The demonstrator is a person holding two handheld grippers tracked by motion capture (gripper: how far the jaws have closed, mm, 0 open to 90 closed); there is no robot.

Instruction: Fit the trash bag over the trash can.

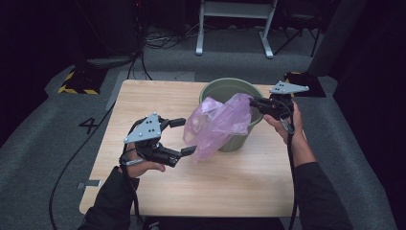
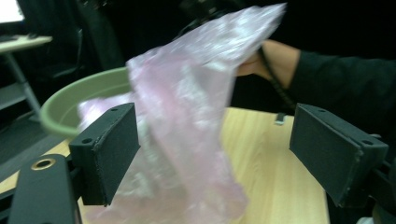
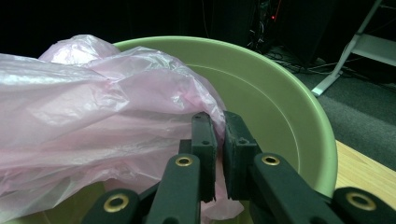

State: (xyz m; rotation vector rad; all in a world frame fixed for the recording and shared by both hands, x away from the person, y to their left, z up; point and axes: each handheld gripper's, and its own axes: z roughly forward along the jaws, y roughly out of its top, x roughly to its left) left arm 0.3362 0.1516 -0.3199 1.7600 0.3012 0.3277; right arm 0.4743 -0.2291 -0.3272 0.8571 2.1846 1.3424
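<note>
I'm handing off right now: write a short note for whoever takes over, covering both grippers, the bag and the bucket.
Left hand-held gripper: open, nothing gripped; the pink plastic bag hangs between its jaws.
Right hand-held gripper: shut on the bag's edge, above the rim of the green bucket.
Bucket stands on the wooden table; the bag drapes over its left rim, mostly outside.
Done: one edge held.
Left: probably regrip the loose side, spread the bag over the rim.

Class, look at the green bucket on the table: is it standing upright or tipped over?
Upright: the green bucket stands on the table, its mouth facing up.
</note>
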